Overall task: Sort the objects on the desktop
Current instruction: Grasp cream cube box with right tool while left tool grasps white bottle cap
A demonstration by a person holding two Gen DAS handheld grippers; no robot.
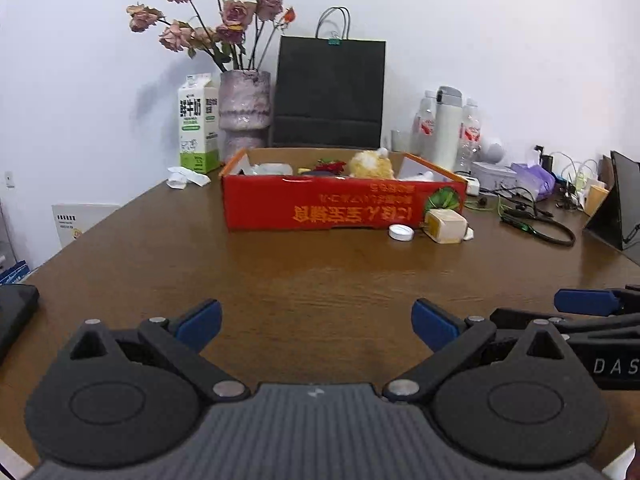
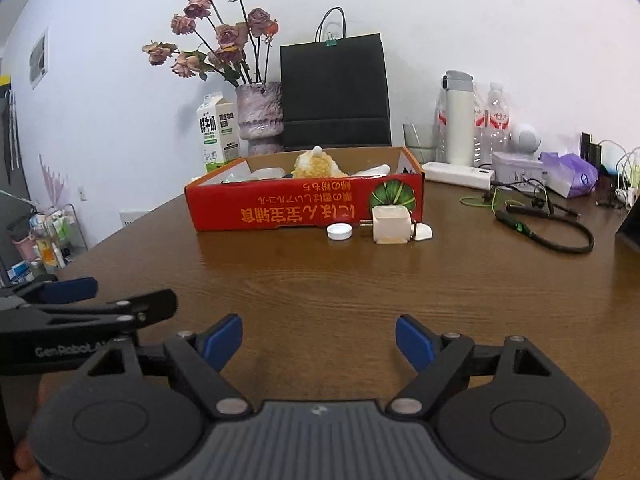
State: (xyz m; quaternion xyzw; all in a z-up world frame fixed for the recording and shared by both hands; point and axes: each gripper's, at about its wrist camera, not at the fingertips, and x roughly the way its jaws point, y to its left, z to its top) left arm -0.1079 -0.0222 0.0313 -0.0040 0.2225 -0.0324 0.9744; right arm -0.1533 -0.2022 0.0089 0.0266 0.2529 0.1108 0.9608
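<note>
Spanning bare table (image 1: 320, 272): wide-apart left gripper (image 1: 316, 324), red box (image 1: 344, 204) beyond.

Brown wooden table (image 1: 280, 280), red cardboard box (image 1: 344, 204) set at its middle, white cap (image 1: 401, 233) and cream plug (image 1: 446, 226) laid just before it, milk carton (image 1: 198, 124), vase (image 1: 244, 108), black bag (image 1: 330, 92) ranged behind

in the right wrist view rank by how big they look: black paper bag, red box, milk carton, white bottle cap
1. red box, nearer the camera, which flatters it
2. black paper bag, close behind in apparent size
3. milk carton
4. white bottle cap
</note>
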